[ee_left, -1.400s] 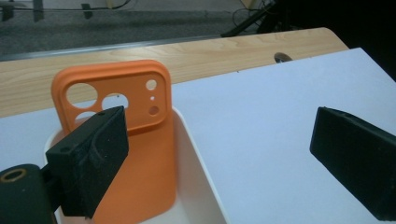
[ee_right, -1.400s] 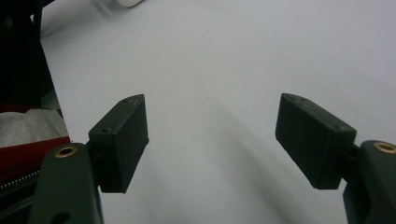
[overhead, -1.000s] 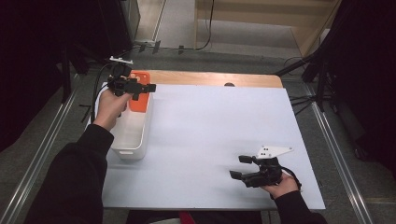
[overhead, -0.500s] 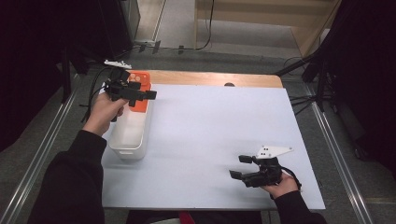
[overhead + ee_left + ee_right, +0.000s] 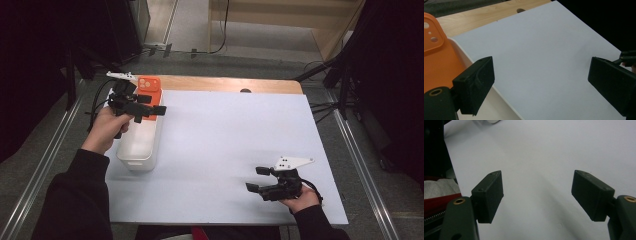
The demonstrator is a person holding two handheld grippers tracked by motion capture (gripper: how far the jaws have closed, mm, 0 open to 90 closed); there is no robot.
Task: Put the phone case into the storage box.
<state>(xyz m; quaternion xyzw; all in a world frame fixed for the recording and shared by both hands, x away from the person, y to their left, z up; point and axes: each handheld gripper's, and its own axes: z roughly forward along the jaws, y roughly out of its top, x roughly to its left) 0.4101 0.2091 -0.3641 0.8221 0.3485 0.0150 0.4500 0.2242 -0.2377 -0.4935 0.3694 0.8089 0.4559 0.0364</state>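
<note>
The orange phone case (image 5: 148, 86) is leaning in the white bin (image 5: 145, 145), just beside the left tongs (image 5: 159, 109), which are gaping wide and empty above it. The right tongs (image 5: 251, 181) are hanging wide, well apart over the worktop (image 5: 235, 135)

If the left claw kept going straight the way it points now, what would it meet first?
Nothing nearby, it seems. The open left claw sits above the white bin holding the orange phone case and aims across the bare white table sheet. Farther along is the right claw, though depth is unclear.
</note>
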